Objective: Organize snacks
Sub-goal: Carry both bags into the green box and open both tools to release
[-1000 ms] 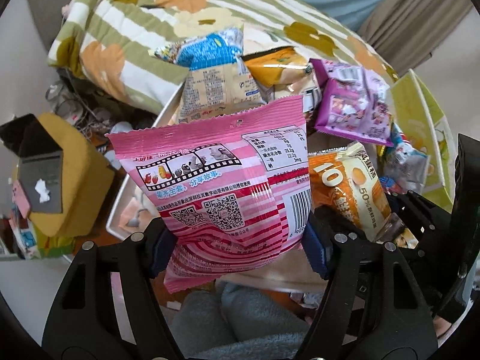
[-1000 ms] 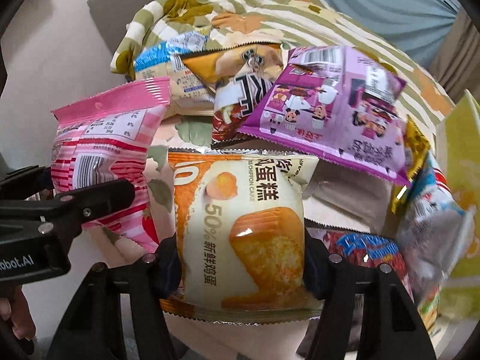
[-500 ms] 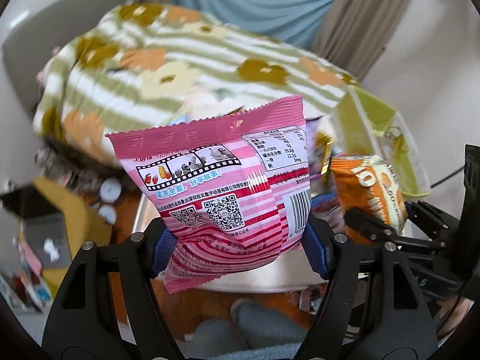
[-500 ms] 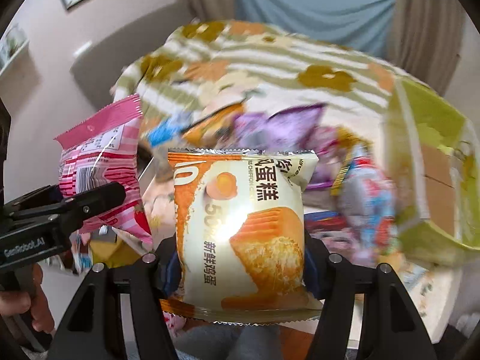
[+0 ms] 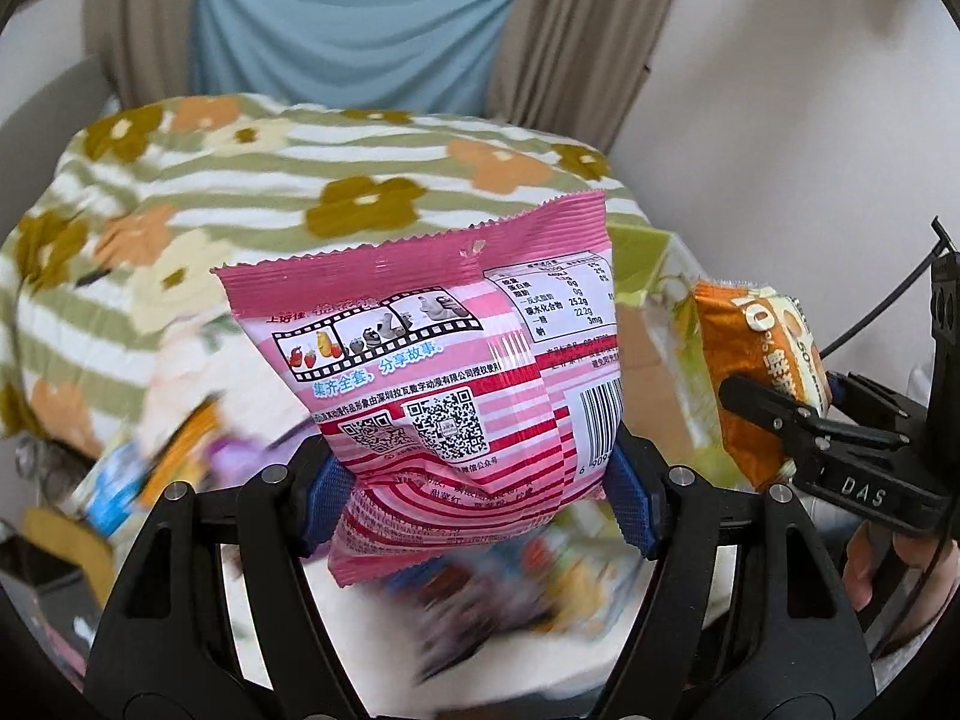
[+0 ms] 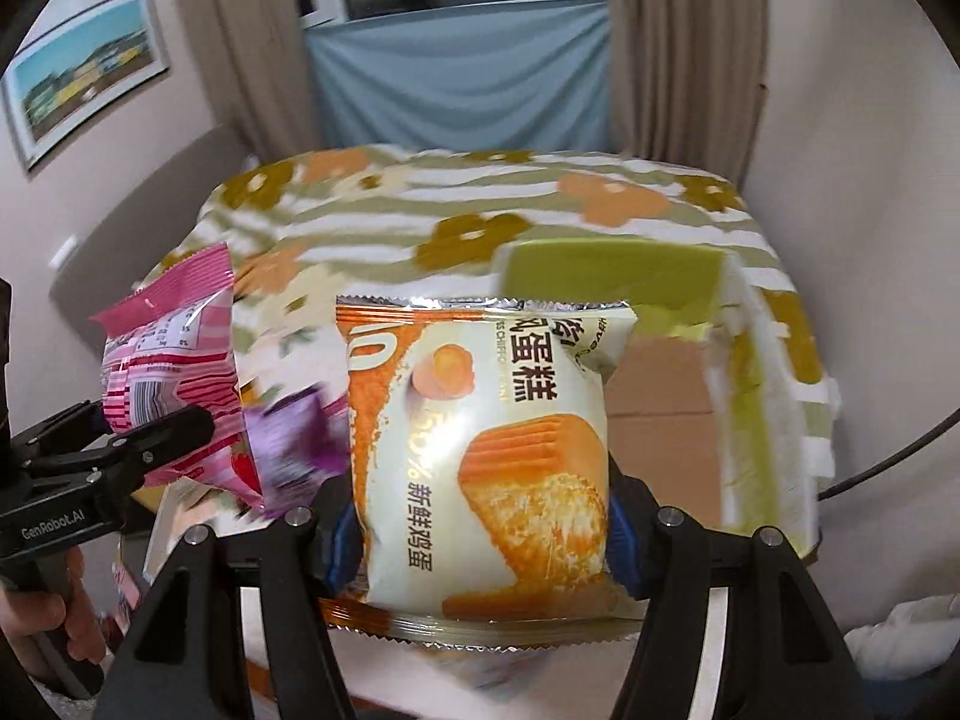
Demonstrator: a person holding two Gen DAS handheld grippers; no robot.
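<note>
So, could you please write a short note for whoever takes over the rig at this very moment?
Left gripper: shut on the pink snack packet, held in the air.
Right gripper: shut on the orange cake packet, also in the air.
The green box stands open ahead on the right, nothing visible inside it in these views.
Other snacks lie blurred below the grippers.
Done: both packets picked up.
Left: probably drop both into the box, then sort the rest.

Motion blurs the snack pile [image 5: 504, 588] beneath the pink packet [image 5: 432, 372].
</note>
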